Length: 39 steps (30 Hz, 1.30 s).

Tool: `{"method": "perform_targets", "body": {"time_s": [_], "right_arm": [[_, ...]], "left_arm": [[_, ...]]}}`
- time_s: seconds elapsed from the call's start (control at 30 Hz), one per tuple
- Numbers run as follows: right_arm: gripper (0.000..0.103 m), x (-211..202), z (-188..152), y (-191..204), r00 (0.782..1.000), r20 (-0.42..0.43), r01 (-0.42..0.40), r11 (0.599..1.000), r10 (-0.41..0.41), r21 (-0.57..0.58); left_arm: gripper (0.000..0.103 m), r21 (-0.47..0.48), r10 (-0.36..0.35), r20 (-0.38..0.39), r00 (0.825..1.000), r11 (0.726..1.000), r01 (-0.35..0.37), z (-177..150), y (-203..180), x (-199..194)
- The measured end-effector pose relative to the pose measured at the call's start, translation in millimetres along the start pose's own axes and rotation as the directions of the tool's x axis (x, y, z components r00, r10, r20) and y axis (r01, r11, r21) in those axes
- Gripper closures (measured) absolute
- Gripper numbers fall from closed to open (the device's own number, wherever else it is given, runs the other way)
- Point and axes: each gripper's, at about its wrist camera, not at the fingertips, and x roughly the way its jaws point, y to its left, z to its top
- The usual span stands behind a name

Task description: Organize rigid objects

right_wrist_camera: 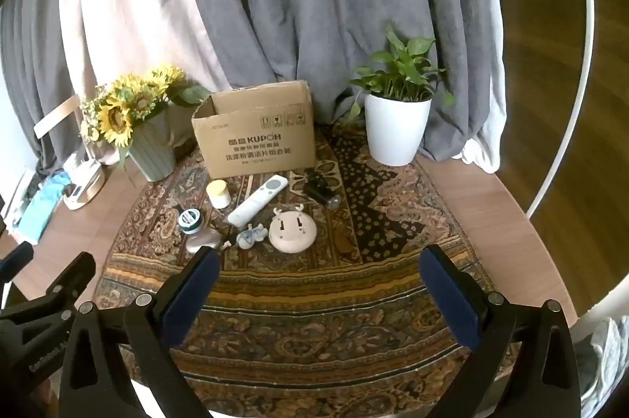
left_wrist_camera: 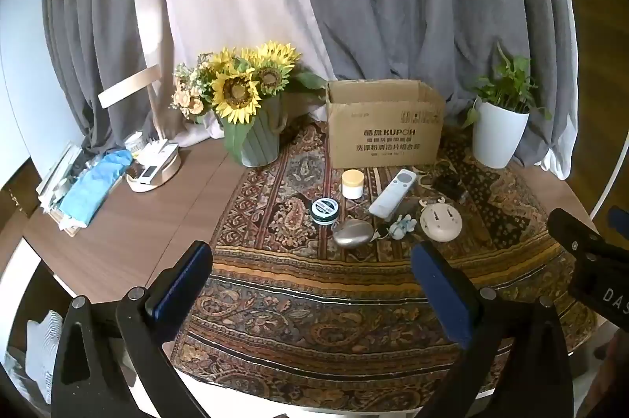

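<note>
On the far left of the wooden table (left_wrist_camera: 118, 237) lie a stack of papers with a blue cloth (left_wrist_camera: 96, 184) over them and a round tray (left_wrist_camera: 155, 168) of small items. Next comes a green vase of sunflowers (left_wrist_camera: 247, 103), standing at the back edge of the patterned rug (left_wrist_camera: 314, 300). Right of the vase an open cardboard box (left_wrist_camera: 383, 125) stands upright, its flaps raised (what is inside cannot be seen).

In front of the box, on the rug, the small things sit in a loose group: a green round tin (left_wrist_camera: 324, 210), a white jar with a yellow lid (left_wrist_camera: 352, 183), a silver pebble-shaped object (left_wrist_camera: 353, 232), a small pale figurine (left_wrist_camera: 401, 226), a white remote (left_wrist_camera: 393, 192) lying at a slant, a cream round gadget with antlers (left_wrist_camera: 440, 221) and a dark object (left_wrist_camera: 450, 184) behind it. Further right stands a white pot with a green plant (left_wrist_camera: 499, 131).

The left gripper (left_wrist_camera: 312, 268) hangs over the near rug with its fingers spread wide and nothing between them. The right gripper (right_wrist_camera: 320, 270) does likewise, wide apart and empty.
</note>
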Motion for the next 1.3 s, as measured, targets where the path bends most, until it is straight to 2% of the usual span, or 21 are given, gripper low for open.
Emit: {"method": "perform_targets", "body": {"time_s": [0.2,0.47,1.3], "right_arm": [[0.000,-3.7,-0.2,1.4,1.000,0.006,-0.009,1.000,0.009,0.007],[0.000,-8.9,0.3,2.4,1.000,0.016,-0.008,1.000,0.008,0.001],[0.000,-12.2,1.8,17.0,1.000,0.024,-0.006,1.000,0.007,-0.018]], "left_arm": [[0.000,-0.003,-0.007,0.003,1.000,1.000,0.007,-0.2,-0.4,1.8],[0.000,0.000,-0.013,0.014,1.000,1.000,0.013,16.8,-4.9,-8.8],[0.000,-0.028,-0.017,0.037,0.999,0.999,0.018,9.9,11.6,-8.1]]}}
